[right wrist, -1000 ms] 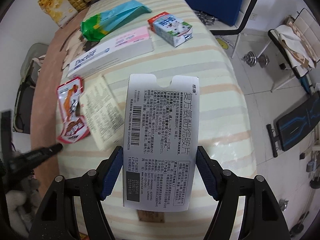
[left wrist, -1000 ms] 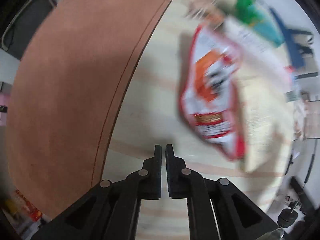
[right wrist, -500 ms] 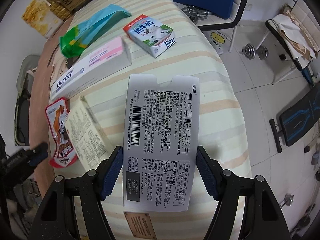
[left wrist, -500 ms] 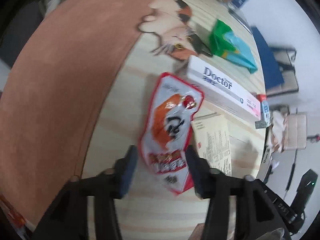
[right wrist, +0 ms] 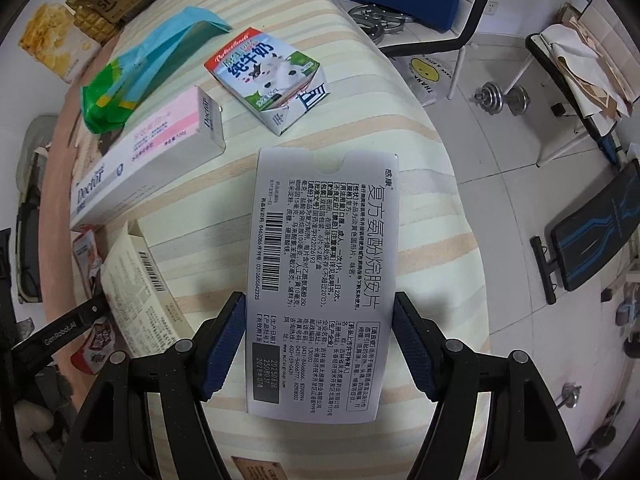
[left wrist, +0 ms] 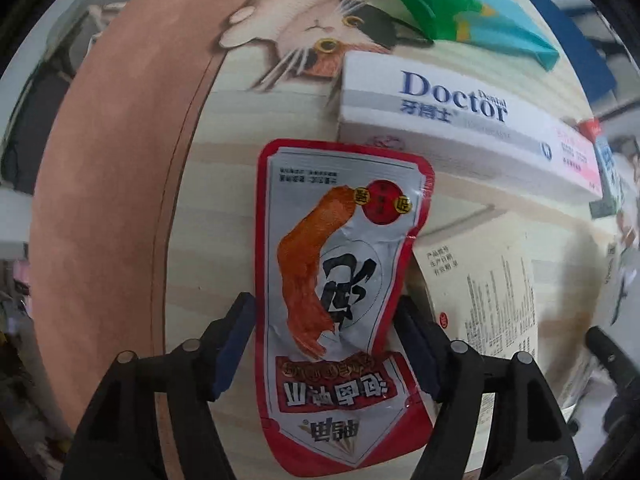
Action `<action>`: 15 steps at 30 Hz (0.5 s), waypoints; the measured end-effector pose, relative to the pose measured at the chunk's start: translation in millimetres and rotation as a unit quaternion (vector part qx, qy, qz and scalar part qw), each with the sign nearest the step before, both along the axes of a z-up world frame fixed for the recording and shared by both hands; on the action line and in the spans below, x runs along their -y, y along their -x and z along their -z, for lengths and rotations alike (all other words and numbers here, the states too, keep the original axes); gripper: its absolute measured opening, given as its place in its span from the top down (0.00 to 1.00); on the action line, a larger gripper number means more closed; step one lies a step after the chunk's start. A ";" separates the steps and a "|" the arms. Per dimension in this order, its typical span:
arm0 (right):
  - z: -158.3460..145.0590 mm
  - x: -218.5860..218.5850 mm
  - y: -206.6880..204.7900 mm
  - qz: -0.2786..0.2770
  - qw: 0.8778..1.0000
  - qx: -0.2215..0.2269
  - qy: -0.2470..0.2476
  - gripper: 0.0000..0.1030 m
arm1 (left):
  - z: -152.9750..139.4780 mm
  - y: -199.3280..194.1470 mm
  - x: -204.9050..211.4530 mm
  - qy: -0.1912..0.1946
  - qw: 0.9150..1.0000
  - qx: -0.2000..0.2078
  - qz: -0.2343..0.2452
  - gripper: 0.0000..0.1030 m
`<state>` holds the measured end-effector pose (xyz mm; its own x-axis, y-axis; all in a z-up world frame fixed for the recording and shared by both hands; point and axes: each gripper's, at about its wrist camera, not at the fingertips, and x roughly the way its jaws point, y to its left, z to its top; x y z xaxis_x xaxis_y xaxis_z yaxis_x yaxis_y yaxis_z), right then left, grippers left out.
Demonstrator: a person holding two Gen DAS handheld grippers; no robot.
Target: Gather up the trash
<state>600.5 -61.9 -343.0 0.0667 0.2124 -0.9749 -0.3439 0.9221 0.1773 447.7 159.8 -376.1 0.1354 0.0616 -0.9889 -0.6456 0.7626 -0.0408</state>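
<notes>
A red and silver snack pouch lies flat on the striped tablecloth. My left gripper is open, with one finger on each side of the pouch, close to its edges. My right gripper is shut on a white medicine box and holds it above the table. The pouch also shows in the right wrist view, partly hidden by the left gripper's body and a cream box.
A white Doctor toothpaste box, a green and blue bag and a cream box lie around the pouch. A milk carton lies further along the table. Chairs, dumbbells and a bench stand on the floor at the right.
My left gripper has opened and moved forward until its fingers straddle the snack pouch. My right gripper has kept hold of the medicine box and drifted slightly over the table.
</notes>
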 end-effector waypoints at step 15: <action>1.9 -6.3 11.8 -0.015 1.000 -0.004 -0.015 0.28 | -17.9 33.8 -14.9 0.035 0.997 0.067 -0.015 0.84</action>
<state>588.7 -55.6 -344.9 0.0513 0.2440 -0.9684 -0.3701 0.9053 0.2085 413.9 174.7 -358.2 0.2656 -0.0019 -0.9641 -0.6525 0.7358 -0.1812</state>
